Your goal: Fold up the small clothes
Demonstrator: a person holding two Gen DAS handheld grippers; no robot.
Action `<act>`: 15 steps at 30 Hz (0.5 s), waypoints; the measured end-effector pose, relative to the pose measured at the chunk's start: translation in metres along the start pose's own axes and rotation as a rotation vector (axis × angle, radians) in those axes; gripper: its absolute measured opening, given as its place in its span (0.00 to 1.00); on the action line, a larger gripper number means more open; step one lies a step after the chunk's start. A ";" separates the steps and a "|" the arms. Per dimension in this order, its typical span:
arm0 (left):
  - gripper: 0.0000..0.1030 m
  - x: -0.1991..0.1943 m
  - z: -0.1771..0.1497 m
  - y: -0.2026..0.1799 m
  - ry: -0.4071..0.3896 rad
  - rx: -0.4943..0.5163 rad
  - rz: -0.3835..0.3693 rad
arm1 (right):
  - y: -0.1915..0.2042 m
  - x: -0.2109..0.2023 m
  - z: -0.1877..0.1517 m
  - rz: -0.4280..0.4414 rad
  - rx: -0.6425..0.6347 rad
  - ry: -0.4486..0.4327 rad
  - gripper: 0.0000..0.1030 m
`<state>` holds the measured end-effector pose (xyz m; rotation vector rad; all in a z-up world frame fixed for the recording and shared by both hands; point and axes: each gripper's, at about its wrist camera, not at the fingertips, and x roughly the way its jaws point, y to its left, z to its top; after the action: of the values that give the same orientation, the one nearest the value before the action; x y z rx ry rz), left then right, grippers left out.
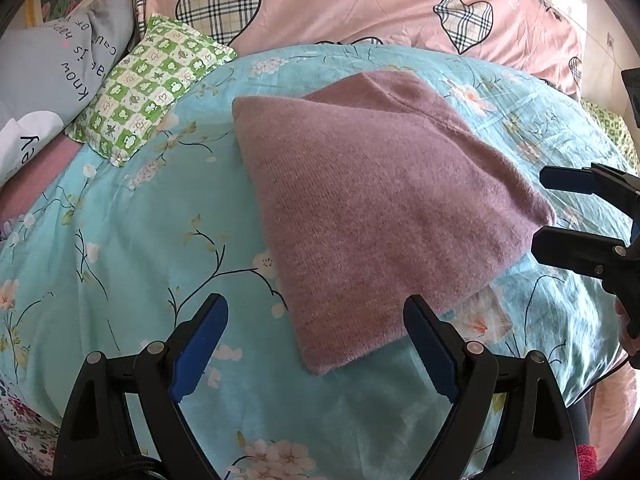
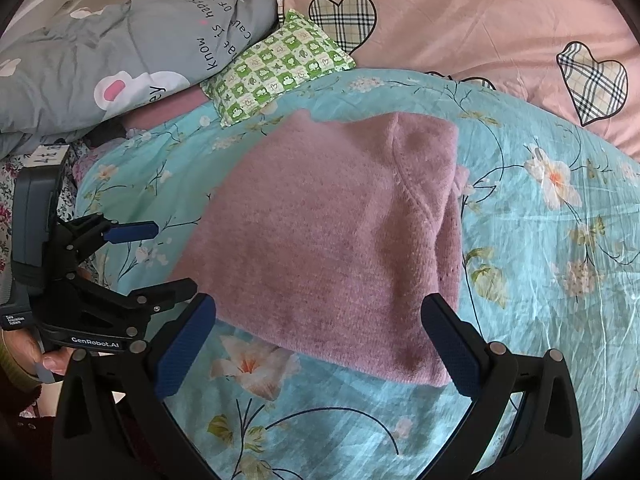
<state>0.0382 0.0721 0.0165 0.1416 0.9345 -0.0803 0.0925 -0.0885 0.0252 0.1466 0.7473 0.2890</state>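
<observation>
sweater (image 1: pixel 384 216) folded — grippers (image 1: pixel 316 344) clear

Mauve knit sweater (image 1: pixel 376 208), folded into a flat wedge, lying on floral bedspread (image 1: pixel 120 240)

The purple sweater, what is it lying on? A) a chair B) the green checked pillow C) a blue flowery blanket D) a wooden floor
C: the folded purple sweater lies flat on the blue flowery blanket, and the green checked pillow sits apart from it, farther up the bed.
</observation>
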 end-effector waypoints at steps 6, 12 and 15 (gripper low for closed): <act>0.87 -0.001 0.002 0.001 -0.006 0.001 0.001 | 0.000 -0.001 0.003 0.000 -0.009 -0.001 0.99; 0.87 -0.002 0.003 0.002 -0.007 0.003 0.003 | 0.000 -0.002 0.005 0.000 -0.011 -0.003 0.99; 0.87 -0.003 0.004 0.002 -0.008 0.003 0.005 | 0.000 -0.002 0.005 0.000 -0.011 -0.003 0.99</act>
<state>0.0398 0.0734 0.0211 0.1463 0.9261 -0.0780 0.0945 -0.0892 0.0307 0.1365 0.7424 0.2928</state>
